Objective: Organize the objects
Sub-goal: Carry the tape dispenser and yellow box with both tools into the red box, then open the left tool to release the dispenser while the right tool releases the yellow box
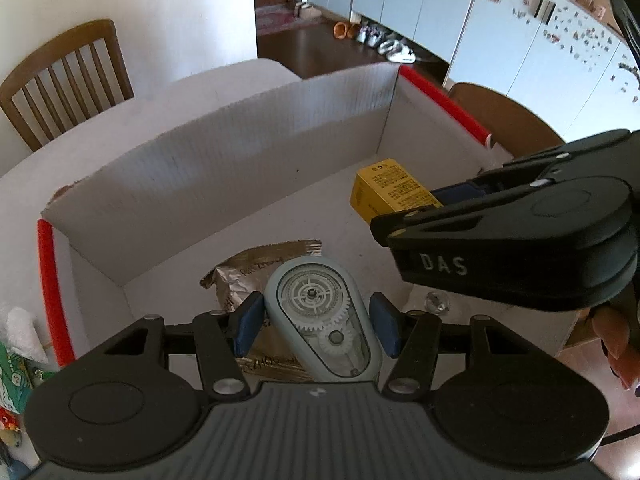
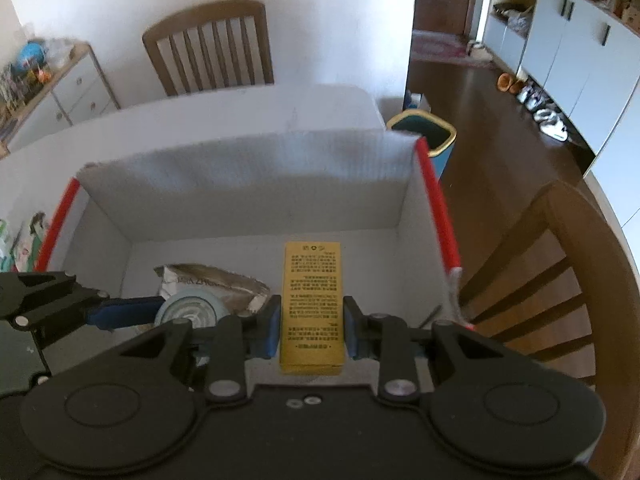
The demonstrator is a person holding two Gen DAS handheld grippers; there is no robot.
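The carton (image 1: pixel 224 168) sits on the worktop (image 1: pixel 120 120), with a chair (image 1: pixel 68 80) behind it. Inside, a foil packet (image 1: pixel 240 276) lies on the floor (left half). Another chair (image 2: pixel 552 272) stands right of the carton.

Between the blue pads (image 1: pixel 250 322) of the left gripper (image 1: pixel 316 326): a pale grey-blue tape dispenser (image 1: pixel 320 312) with a clear window showing white gears. Beneath it: a silver-brown foil packet (image 1: pixel 240 276) with dark lettering. Between the right gripper (image 2: pixel 310 330) jaws: a yellow box (image 2: pixel 312 304) printed with fine black text. Ahead of both: a white cardboard box (image 1: pixel 224 168) with red edge strips (image 1: pixel 50 280).
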